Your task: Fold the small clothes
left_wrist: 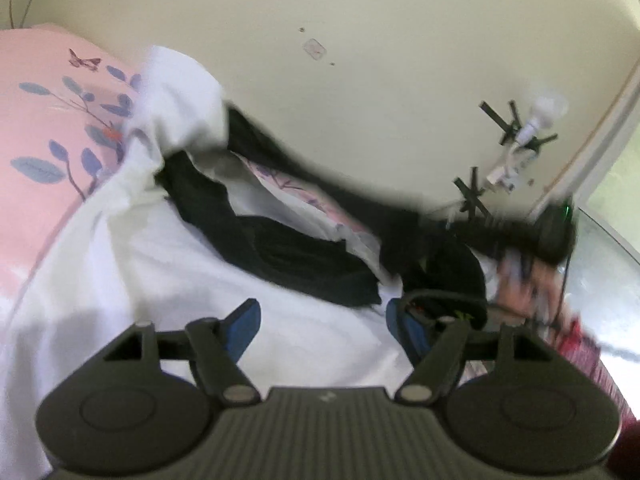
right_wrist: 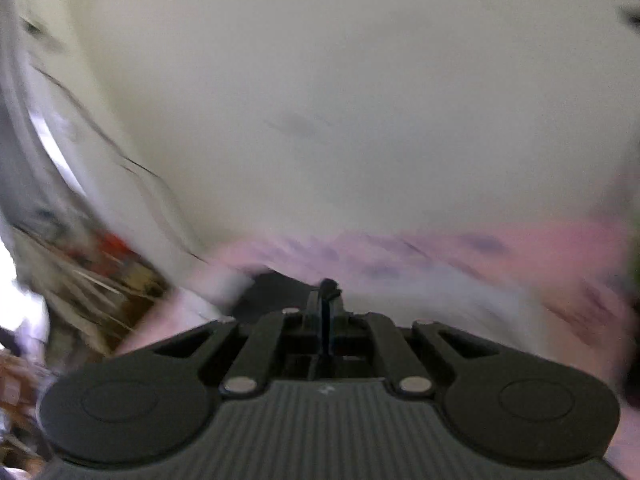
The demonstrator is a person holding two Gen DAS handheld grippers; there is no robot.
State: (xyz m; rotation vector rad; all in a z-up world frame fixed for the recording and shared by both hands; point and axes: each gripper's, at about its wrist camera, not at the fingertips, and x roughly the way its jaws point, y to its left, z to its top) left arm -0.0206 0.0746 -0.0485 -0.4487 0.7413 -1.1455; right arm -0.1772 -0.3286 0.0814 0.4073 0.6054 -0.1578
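Cream wall (left_wrist: 380,40) fills the back of both views, with some taped-up cables on it at the right of the left view. Below that is the bed (left_wrist: 36,128), pink floral cover, with white cloth (left_wrist: 168,264) spread over most of it. A black garment (left_wrist: 288,252) lies crumpled across the white cloth, stretching toward the right. The left hand-held gripper (left_wrist: 322,316) hovers above the white cloth with its blue-padded fingers wide apart, nothing between them, black garment just ahead of the tips. The right view is badly motion-blurred, but the right hand-held gripper (right_wrist: 326,300) has its fingers pressed together and a small bit of black fabric (right_wrist: 329,285) pokes out at the tips, so it looks clamped on that
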